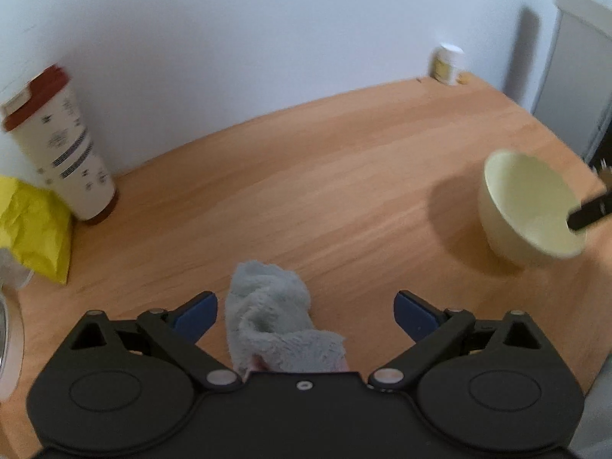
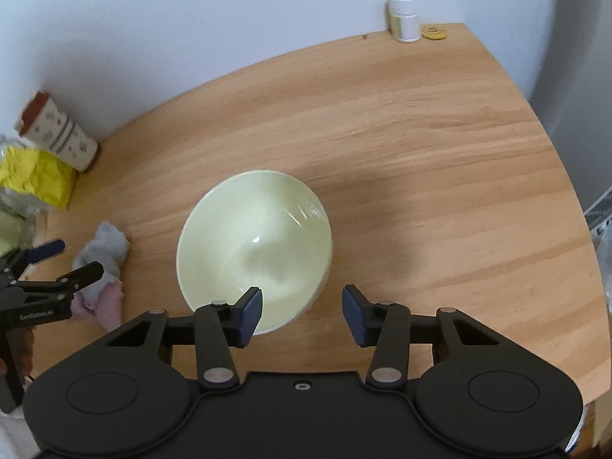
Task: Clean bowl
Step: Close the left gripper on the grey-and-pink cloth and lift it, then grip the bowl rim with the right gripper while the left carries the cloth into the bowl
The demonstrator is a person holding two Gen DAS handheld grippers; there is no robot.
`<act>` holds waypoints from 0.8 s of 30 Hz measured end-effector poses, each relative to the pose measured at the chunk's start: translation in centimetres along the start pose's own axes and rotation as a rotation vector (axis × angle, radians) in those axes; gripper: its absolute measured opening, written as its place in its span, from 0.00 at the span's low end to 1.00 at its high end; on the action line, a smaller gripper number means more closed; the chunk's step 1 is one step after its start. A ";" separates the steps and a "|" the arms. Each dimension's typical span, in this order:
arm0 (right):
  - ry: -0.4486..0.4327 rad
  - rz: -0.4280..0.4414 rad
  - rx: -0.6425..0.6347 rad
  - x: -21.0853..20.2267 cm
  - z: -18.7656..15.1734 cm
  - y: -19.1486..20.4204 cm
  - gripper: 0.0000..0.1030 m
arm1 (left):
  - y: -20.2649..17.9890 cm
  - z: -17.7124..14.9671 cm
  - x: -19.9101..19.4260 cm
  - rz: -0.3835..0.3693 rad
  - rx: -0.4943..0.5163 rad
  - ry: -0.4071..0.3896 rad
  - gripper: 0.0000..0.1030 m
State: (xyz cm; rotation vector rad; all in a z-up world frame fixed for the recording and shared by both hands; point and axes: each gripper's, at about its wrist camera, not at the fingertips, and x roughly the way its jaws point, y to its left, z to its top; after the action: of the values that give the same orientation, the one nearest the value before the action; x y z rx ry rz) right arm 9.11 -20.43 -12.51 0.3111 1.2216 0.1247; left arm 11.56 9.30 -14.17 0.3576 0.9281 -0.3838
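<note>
A pale green bowl stands upright on the wooden table; it also shows at the right of the left wrist view. My right gripper is open above the bowl's near rim, its left finger over the bowl's inside, its right finger outside. A fluffy grey-blue cloth with a pink underside lies crumpled on the table between the wide-open fingers of my left gripper, which does not touch it. The cloth and left gripper show at the left of the right wrist view.
A white tumbler with a red lid and a yellow bag stand at the back left by the wall. A small white jar and a yellow cap sit at the far right corner. The table edge curves on the right.
</note>
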 end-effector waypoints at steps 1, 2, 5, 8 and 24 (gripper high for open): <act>0.004 0.011 -0.021 0.1 0.1 0.0 0.51 | -0.3 -0.1 0.2 0.010 0.031 0.001 0.79; 0.009 0.022 -0.042 0.3 0.3 0.0 0.51 | -0.6 -0.2 0.3 0.019 0.065 0.007 0.78; 0.022 0.055 -0.104 0.6 0.7 -0.1 0.52 | -0.9 -0.3 0.3 0.005 0.153 0.034 0.79; 0.060 0.090 -0.154 0.9 1.5 -0.7 0.52 | -0.8 -0.3 0.2 -0.012 0.207 0.063 0.79; 0.133 0.188 -0.114 3.3 2.8 -3.0 0.51 | 1.6 0.3 3.7 -0.097 0.193 0.212 0.41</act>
State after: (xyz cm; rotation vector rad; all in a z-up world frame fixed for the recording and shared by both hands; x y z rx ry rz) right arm 12.68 -22.90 -15.57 0.3214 1.3100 0.3813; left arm 14.51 9.95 -16.87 0.5389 1.1215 -0.5339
